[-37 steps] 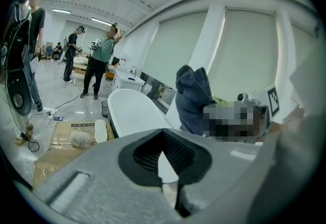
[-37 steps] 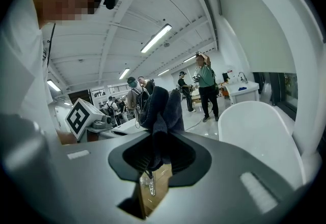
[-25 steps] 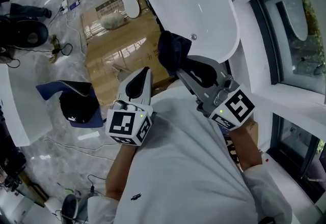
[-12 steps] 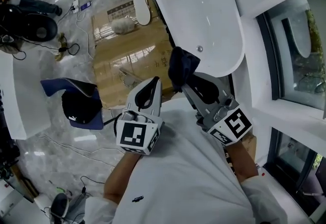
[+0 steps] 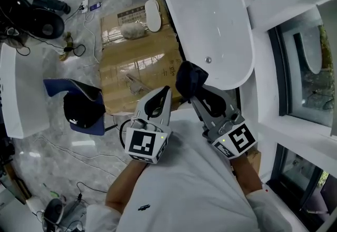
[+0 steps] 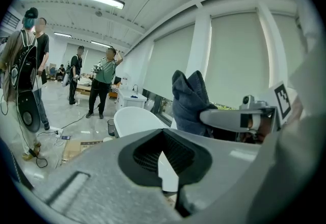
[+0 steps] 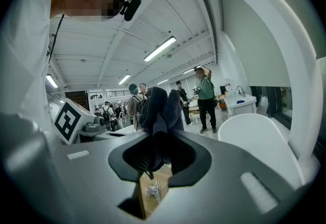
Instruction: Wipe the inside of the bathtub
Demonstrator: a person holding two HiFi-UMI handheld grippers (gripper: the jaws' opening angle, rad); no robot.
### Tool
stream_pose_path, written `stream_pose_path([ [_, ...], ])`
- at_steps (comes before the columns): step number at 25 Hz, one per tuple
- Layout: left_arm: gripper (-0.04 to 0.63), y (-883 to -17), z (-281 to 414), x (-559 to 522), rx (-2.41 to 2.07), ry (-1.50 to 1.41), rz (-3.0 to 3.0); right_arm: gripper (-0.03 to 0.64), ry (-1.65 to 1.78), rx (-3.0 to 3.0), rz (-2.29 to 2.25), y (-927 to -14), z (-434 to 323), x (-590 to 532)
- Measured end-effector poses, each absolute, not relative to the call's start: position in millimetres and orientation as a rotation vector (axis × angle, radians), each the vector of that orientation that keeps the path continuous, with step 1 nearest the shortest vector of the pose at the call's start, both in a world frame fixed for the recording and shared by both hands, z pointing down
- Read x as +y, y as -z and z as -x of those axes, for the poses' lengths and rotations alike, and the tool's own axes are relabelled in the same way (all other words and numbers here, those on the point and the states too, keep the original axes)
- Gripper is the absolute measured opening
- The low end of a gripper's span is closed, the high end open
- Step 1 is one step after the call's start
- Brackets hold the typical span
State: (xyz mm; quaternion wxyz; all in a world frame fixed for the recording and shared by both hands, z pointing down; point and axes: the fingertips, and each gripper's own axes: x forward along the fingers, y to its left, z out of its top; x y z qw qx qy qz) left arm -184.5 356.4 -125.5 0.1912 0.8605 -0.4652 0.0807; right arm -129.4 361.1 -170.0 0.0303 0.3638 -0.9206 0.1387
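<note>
Cloth (image 5: 190, 79), dark blue, in right hand-held gripper (image 5: 193, 93) by bathtub (image 5: 210, 15) rim

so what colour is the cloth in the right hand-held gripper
The bunched fabric cloth is dark navy blue, clearest in the head view.

Little legible anywhere. On the flattened cardboard box (image 5: 134, 65), a pale printed label at the far edge and some dark characters near the right edge, all too small to read. On the black cap (image 5: 84, 112), a small white logo, seemingly Puma's. On the cubes of the left gripper (image 5: 166, 90) and right gripper (image 5: 190, 88), square black-and-white markers: patterns only, no letters or digits.
</note>
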Motion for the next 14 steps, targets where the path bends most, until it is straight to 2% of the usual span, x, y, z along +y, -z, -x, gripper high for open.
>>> stream_pose_path([
  [14, -0.002, 122.6, 184.5, 364.5, -1.3, -0.215, -2.414, 0.071, -0.432, -2.808, -1.159, 164.3, 123.6, 368.0],
])
